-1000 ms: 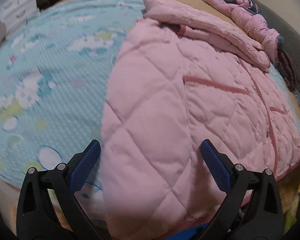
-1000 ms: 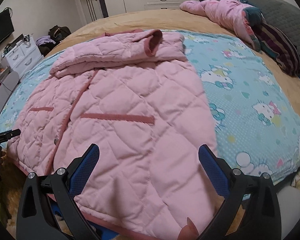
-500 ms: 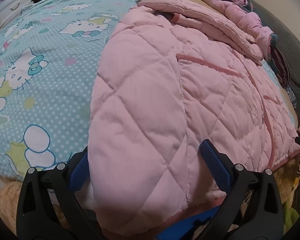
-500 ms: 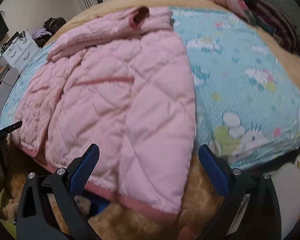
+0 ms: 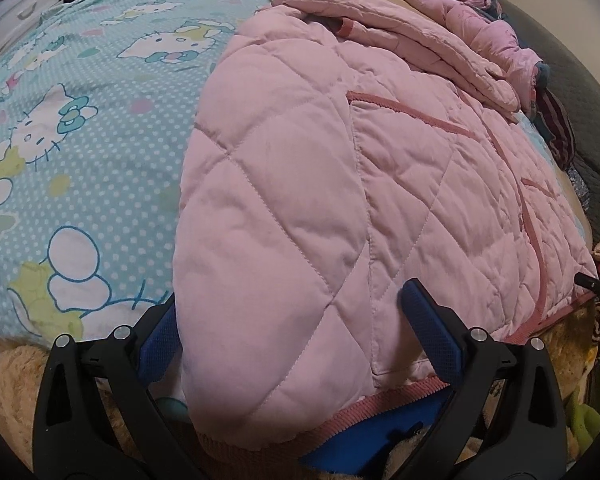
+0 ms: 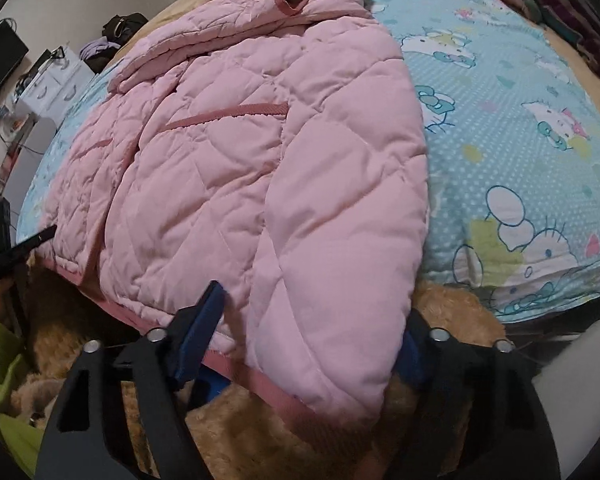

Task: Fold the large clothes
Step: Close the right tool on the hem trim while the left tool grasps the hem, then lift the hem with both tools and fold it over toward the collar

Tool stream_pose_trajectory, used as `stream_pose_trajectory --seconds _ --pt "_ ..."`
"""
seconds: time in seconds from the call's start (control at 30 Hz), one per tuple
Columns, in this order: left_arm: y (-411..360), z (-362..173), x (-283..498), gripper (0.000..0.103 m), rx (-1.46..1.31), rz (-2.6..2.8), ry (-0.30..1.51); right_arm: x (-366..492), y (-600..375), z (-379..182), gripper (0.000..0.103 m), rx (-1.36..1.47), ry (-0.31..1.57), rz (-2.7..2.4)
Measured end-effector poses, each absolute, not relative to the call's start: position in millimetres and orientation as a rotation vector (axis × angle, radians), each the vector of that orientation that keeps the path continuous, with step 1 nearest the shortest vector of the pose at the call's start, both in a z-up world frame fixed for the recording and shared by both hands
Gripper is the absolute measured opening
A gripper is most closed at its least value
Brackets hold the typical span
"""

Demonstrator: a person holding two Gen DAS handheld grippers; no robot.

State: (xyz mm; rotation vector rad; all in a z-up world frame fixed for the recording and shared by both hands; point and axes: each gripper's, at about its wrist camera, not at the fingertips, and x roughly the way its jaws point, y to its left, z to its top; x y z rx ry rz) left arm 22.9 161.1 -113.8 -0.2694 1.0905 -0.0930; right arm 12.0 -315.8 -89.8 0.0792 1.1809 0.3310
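A pink quilted jacket (image 5: 340, 184) (image 6: 260, 168) lies spread on a blue cartoon-print sheet (image 5: 80, 132) (image 6: 520, 140), with its sleeves folded across the top. Its dark pink hem hangs over the near bed edge. My left gripper (image 5: 294, 320) stands wide open and straddles the jacket's left hem corner, with the fabric bulging between its blue pads (image 5: 428, 316). My right gripper (image 6: 306, 336) straddles the right hem corner. Its jaws are closing, the padded corner sits between its pads (image 6: 202, 332), and the fabric there is not visibly squeezed.
A tan fuzzy blanket (image 6: 440, 308) (image 5: 12, 376) lies under the sheet at the bed's edge. Another pink jacket (image 5: 488, 28) and dark striped clothes (image 5: 556, 128) are piled at the far side. White drawers (image 6: 56, 84) stand beside the bed. Green cloth (image 6: 0, 360) is by the near corner.
Both grippers came down and forward over the jacket's hem corners. The right gripper's jaws narrowed around its corner, while the left jaws kept their width.
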Motion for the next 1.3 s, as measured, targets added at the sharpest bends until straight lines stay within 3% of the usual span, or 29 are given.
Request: stream_pose_trajectory --seconds 0.03,0.1,0.37,0.4,0.47,0.53,0.6,0.67,0.77,1.3 --pt "162 -114 22 0.094 -0.273 -0.094 1.09 11 -318 -89 0.043 0.082 1.179 0.334" --pt "162 -115 22 0.094 -0.274 -0.092 1.092 7 -321 -84 0.034 0.114 1.15 0.372" --pt "161 -114 21 0.091 -0.27 -0.083 1.091 2 -318 -41 0.023 0.185 0.942 0.446" --pt "160 -113 21 0.087 -0.266 -0.079 1.088 3 -319 -34 0.023 0.202 0.917 0.452" --pt "162 -109 20 0.063 -0.28 -0.078 1.074 5 -322 -23 0.022 0.238 0.878 0.466" --pt "161 -104 19 0.047 -0.282 -0.087 1.065 8 -325 -15 0.022 0.267 0.842 0.479" --pt "158 -101 19 0.039 -0.264 -0.093 1.059 13 -324 -10 0.022 0.288 0.809 0.485" --pt "154 -96 18 0.024 -0.241 -0.093 1.044 15 -323 -8 0.021 0.306 0.791 0.487" --pt "149 -86 17 0.014 -0.225 -0.105 1.016 18 -324 -8 0.021 0.328 0.775 0.485" --pt "136 1 35 0.009 -0.253 -0.221 0.772 37 -337 16 0.02 0.476 0.667 0.504"
